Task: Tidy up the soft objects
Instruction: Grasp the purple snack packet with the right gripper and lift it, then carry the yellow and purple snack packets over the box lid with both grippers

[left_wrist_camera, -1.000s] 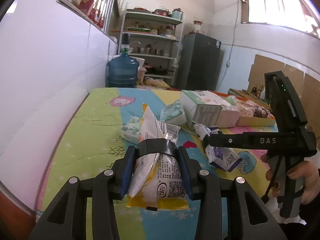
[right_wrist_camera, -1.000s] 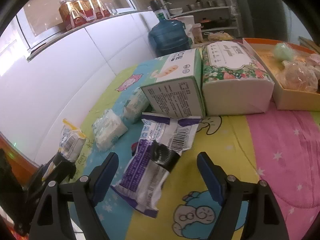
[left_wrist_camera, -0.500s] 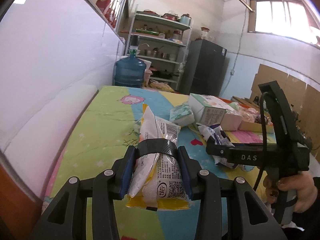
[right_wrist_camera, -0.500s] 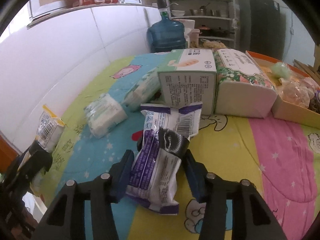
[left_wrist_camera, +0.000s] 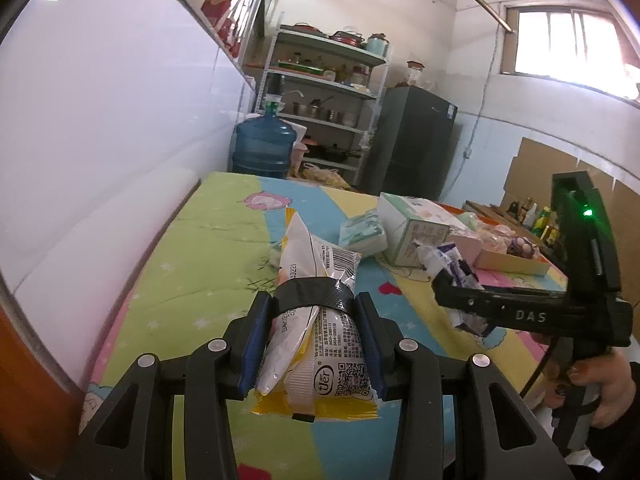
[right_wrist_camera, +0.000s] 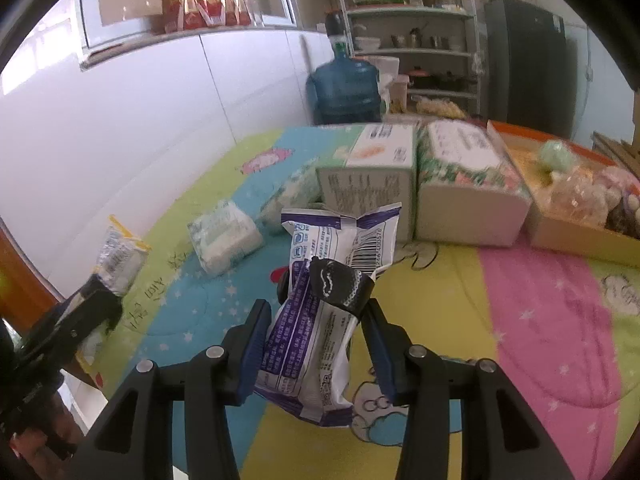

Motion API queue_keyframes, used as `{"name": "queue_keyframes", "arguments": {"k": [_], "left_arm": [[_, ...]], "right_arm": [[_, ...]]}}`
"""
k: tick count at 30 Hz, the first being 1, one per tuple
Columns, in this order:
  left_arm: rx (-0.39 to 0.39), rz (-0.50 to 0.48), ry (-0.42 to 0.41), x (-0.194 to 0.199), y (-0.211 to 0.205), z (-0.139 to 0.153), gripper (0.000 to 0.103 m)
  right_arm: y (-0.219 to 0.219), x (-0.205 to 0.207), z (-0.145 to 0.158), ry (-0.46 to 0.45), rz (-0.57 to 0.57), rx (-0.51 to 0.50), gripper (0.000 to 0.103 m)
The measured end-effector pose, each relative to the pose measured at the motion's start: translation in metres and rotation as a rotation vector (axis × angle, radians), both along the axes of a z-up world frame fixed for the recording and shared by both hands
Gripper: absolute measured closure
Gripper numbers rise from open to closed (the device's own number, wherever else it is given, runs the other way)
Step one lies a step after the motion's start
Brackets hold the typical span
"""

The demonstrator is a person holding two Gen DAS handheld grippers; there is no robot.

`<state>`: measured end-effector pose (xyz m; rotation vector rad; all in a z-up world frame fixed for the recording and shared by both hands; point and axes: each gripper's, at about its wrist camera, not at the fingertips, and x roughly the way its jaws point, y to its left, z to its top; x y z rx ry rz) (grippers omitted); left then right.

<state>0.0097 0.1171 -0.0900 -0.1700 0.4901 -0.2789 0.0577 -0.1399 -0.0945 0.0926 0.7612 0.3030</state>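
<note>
Lettering "DAS" runs in white along the right gripper [left_wrist_camera: 460, 300] as the left wrist view shows it from the side, and "tjer" beside a QR code can be read on the yellow-edged snack packet [left_wrist_camera: 316, 344] pinched between the blue pads of the left gripper [left_wrist_camera: 316, 340]. Only the right wrist view shows the purple-and-white packet [right_wrist_camera: 320, 320] with its barcode squeezed in the right gripper's just-closing jaws, seemingly lifted a little off the cartoon-print bedsheet [right_wrist_camera: 520, 320], before two tissue boxes [right_wrist_camera: 420, 184]. At the left view's lower right, a hand [left_wrist_camera: 600, 388] wraps the right gripper's handle.
</note>
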Motion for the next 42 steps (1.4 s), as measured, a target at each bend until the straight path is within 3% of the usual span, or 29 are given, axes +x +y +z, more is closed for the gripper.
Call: {"name": "queue_keyframes", "arguments": {"k": [12,42], "left_arm": [[-0.045,-0.066,-0.016,0.013,-0.036,0.013,0.059],[-0.004,-0.313,-0.016,0.034,-0.152,0.034,0.059]], "right_arm": [[-0.038,-0.010,0.027,-0.100,-0.040,-0.006,0.056],[-0.137,-0.021,0.034,-0.133,-0.195,0.039,0.056]]}}
